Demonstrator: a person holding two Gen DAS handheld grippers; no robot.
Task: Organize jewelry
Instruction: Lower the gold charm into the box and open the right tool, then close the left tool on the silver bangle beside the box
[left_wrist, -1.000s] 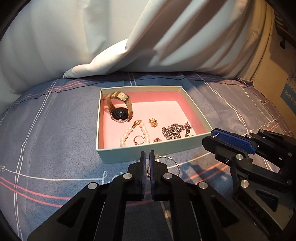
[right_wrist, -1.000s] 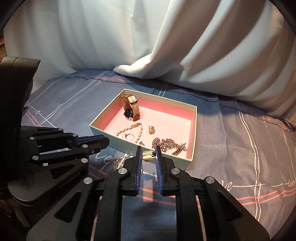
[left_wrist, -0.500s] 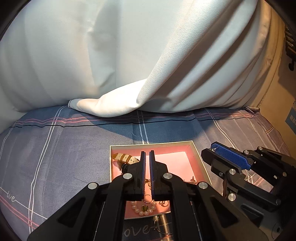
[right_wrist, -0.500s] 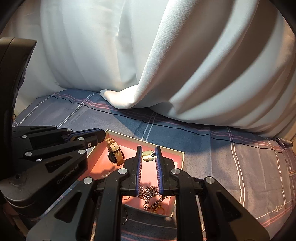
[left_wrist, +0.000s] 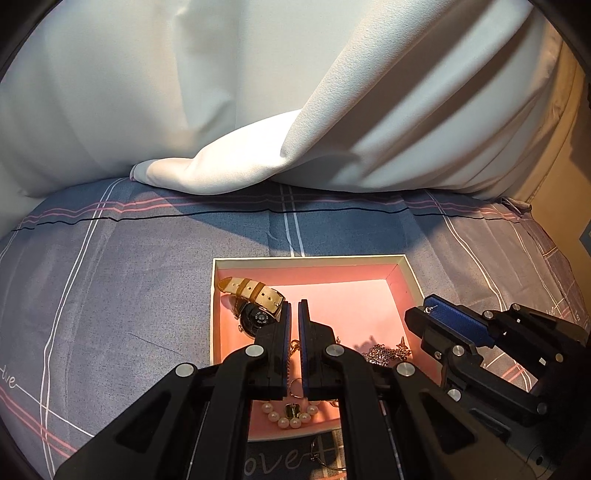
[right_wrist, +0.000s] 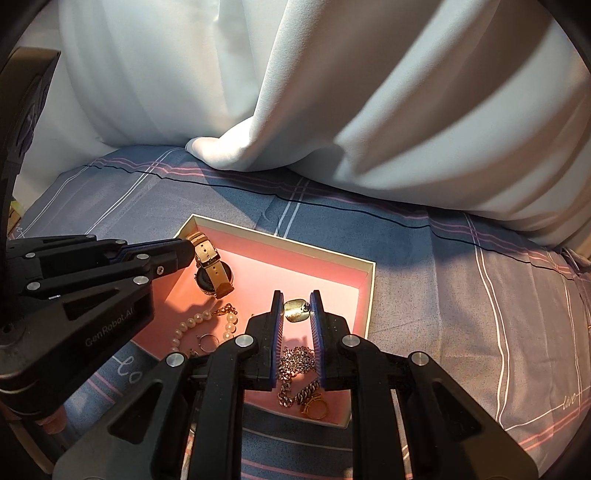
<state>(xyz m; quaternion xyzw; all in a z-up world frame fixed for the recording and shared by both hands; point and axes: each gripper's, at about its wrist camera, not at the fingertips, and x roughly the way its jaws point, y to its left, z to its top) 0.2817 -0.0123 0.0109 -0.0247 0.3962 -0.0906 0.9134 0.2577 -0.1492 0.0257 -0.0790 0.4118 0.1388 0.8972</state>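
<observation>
A pink-lined jewelry box (left_wrist: 402, 266) (right_wrist: 369, 291) lies on the bedspread. Inside are a watch with a tan strap (left_wrist: 255, 295) (right_wrist: 212, 273), a pearl bracelet (left_wrist: 288, 419) (right_wrist: 199, 321), a silver chain (left_wrist: 384, 352) (right_wrist: 295, 362) and a small ring (right_wrist: 208, 339). My right gripper (right_wrist: 295, 308) is shut on a gold oval pendant (right_wrist: 294, 311) and holds it above the box's right half. My left gripper (left_wrist: 294, 314) is shut with nothing seen in it, hovering over the box by the watch. It shows in the right wrist view (right_wrist: 177, 254).
A white curtain (left_wrist: 258, 110) hangs behind and drapes onto the blue-grey plaid bedspread (left_wrist: 110, 277). A thin wire hoop (left_wrist: 325, 456) lies on the cloth just in front of the box. A gold ring (right_wrist: 314, 408) lies in the box's near corner.
Both grippers lifted from the cloth in front of the box and moved forward over it. The right one carried the gold pendant along. The hoop stayed on the cloth.
</observation>
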